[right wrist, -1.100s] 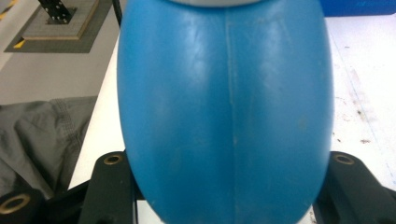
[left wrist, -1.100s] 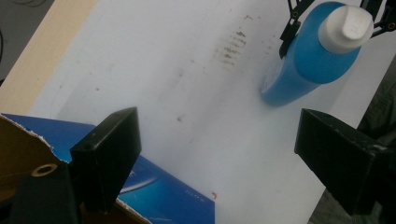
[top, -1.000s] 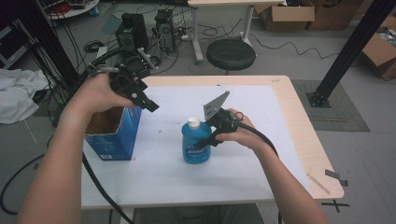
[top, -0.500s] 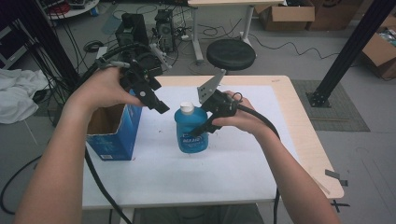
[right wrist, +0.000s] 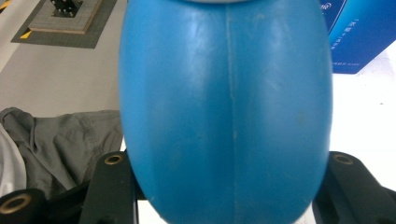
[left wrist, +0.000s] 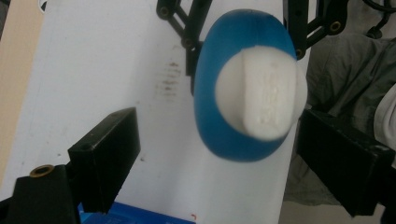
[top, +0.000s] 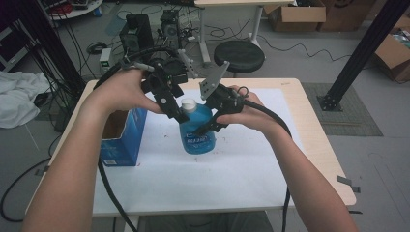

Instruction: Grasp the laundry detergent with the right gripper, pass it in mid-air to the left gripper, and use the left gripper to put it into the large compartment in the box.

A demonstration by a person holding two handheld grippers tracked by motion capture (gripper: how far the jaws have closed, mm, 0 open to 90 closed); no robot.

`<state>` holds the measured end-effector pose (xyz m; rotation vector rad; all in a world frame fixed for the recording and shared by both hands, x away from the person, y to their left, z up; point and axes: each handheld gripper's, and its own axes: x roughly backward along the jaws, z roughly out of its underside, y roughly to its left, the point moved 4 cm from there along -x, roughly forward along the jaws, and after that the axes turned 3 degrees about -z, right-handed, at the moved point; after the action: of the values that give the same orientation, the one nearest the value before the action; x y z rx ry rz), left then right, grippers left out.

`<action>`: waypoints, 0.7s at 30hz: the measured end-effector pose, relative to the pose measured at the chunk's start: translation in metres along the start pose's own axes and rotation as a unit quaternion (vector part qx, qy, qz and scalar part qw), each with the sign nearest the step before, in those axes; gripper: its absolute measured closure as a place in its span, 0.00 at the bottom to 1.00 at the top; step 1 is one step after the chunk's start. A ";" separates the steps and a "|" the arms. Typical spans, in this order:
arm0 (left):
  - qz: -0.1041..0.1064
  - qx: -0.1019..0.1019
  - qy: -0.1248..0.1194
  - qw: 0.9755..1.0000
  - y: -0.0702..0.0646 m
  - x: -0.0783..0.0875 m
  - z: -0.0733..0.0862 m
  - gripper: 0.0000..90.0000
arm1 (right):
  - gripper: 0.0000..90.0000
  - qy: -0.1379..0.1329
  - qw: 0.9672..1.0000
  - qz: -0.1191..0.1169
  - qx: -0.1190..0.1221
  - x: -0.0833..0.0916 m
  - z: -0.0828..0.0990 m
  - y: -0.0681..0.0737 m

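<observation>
The table [top: 319, 159] carries a white sheet [top: 232, 179] over most of its top. At its left edge stands a blue box [top: 123, 137], open at the top.

Above the middle of the sheet is a blue bottle [top: 198, 130] with a white cap [top: 188, 103]. It is upright and clear of the sheet, lifted off the table, just right of the box.

The right tool [top: 212, 126] is clamped on the bottle's body from the right side. In the right gripper view the blue body [right wrist: 226, 112] sits between the two black jaws, which press against its lower flanks on either side.

The left tool [top: 178, 114] reaches in from the upper left, its tips at the bottle's neck and cap. In the left gripper view the jaws stand wide apart. The cap [left wrist: 259, 95] lies between them, close to the right-hand jaw and well off the left-hand one. Whether that jaw touches the cap cannot be told.

Small brown stains [left wrist: 169, 81] mark the sheet beside the bottle.
</observation>
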<state>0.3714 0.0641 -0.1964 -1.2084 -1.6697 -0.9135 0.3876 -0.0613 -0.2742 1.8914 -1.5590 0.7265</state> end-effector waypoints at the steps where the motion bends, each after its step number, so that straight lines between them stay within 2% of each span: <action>1: 0.000 -0.002 0.001 1.000 -0.001 -0.001 -0.001 0.16 | 0.50 0.000 1.000 0.000 0.000 0.000 0.000 0.000; 11: -0.005 -0.021 0.022 1.000 -0.007 -0.009 -0.011 0.17 | 0.50 0.007 1.000 -0.002 -0.002 0.001 -0.007 0.002; 21: -0.004 -0.030 0.028 0.999 -0.010 -0.017 -0.015 0.18 | 0.50 0.005 1.000 -0.010 -0.009 0.003 -0.007 0.003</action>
<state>0.3679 0.0425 -0.2071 -1.2062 -1.6150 -1.0000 0.3849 -0.0581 -0.2669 1.8850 -1.5327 0.7087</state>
